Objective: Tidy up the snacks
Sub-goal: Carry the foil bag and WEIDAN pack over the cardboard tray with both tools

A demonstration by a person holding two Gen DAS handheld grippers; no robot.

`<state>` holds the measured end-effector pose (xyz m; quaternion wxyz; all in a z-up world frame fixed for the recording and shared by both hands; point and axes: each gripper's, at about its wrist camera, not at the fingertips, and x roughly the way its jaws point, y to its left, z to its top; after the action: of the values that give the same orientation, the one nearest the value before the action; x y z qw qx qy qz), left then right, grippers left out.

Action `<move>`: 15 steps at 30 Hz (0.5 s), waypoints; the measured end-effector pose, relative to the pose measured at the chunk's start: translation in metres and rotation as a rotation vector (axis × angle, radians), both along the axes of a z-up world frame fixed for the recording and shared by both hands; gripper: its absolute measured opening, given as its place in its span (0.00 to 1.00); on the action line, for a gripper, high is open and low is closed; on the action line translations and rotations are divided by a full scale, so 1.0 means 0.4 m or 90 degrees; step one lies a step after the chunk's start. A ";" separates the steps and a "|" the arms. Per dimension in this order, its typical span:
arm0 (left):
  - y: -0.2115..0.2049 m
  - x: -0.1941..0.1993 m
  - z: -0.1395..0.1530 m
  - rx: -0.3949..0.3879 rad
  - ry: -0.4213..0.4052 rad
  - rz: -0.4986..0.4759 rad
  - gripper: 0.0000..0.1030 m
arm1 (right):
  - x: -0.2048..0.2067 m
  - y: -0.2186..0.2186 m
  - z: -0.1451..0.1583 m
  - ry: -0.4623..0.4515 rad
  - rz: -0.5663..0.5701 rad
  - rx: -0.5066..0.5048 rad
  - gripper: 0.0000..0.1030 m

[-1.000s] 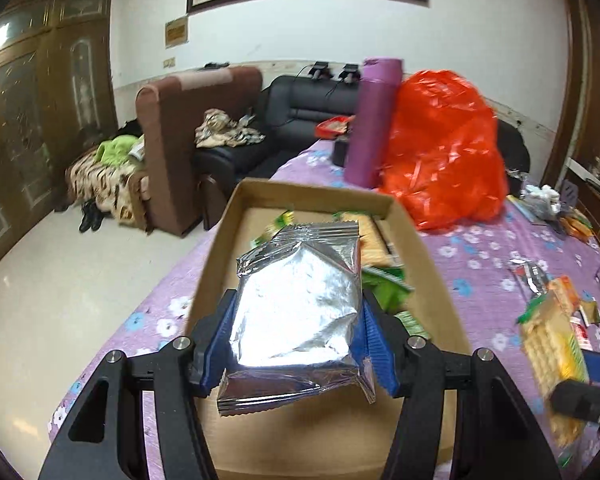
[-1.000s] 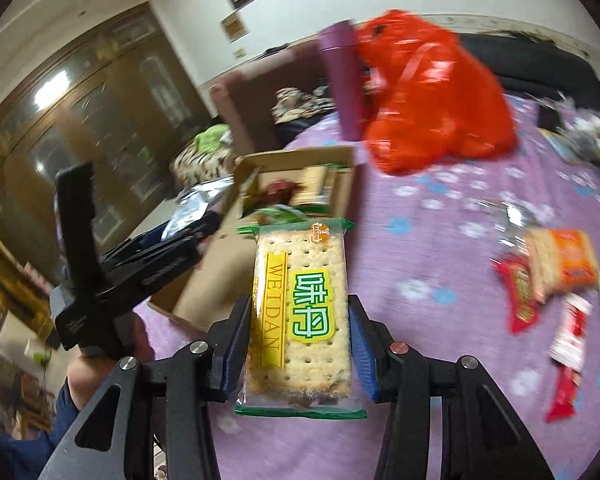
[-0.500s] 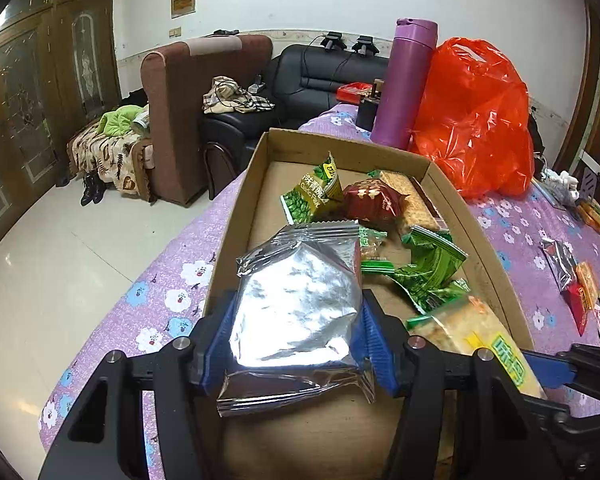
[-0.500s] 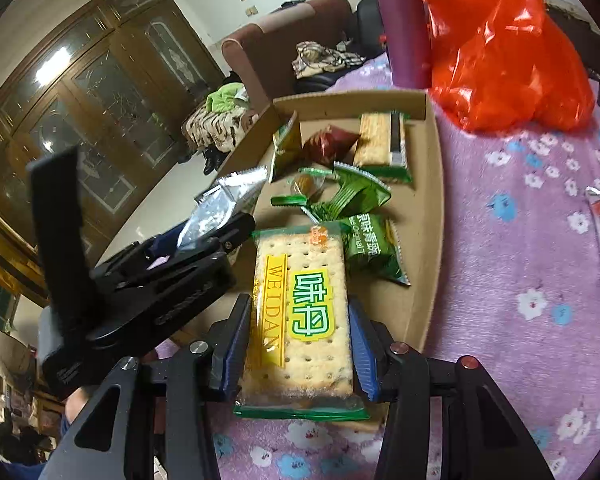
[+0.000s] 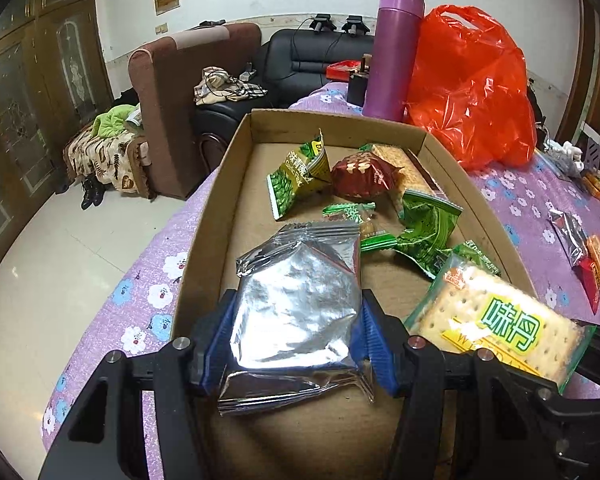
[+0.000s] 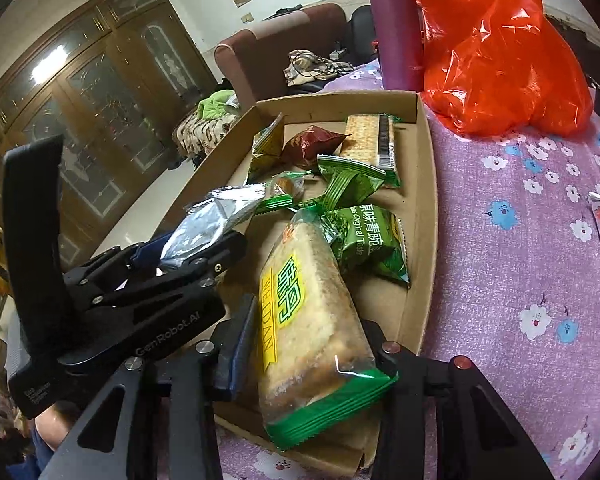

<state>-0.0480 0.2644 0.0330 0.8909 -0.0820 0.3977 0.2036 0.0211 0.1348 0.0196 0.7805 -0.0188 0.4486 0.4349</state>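
My left gripper (image 5: 296,332) had its blue pads clamped on both sides of a crumpled silver foil packet (image 5: 296,312), holding it over the near end of the cardboard box (image 5: 204,248). My right gripper (image 6: 304,344) carried the cracker pack (image 6: 308,320), now tilted and rolled onto its edge between the fingers; the jaws were closing. The left pad (image 6: 236,344) stood a little off the wrapper, so whether both pads pressed on it I could not tell. The pack's far end reached over the box's near right corner. Seen from the left wrist, the same cracker pack (image 5: 496,320) lay just right of the foil packet, above the box floor. Farther inside the box sat a green pea bag (image 5: 300,176), a dark red pouch (image 5: 364,176), a second cracker pack (image 6: 374,140) by the far wall, a small clear-wrapped sweet (image 6: 286,186) and two more green bags (image 6: 364,240). The box rested on a purple flowered tablecloth (image 6: 520,240). Beyond its far wall stood a purple flask (image 5: 396,52) and an orange plastic bag (image 5: 472,88), touching. More loose snacks (image 5: 584,252) lay on the cloth, well to the right.
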 end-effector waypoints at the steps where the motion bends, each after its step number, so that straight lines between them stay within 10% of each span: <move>1: -0.001 0.001 -0.001 0.001 0.002 0.000 0.57 | -0.003 0.000 0.001 0.001 0.004 0.002 0.43; 15: 0.001 -0.006 0.006 -0.003 -0.015 -0.001 0.57 | -0.036 -0.065 0.065 -0.040 -0.012 0.012 0.55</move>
<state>-0.0506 0.2647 0.0355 0.8955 -0.0863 0.3879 0.2006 0.0067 0.1088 0.0457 0.7984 -0.0205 0.4199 0.4310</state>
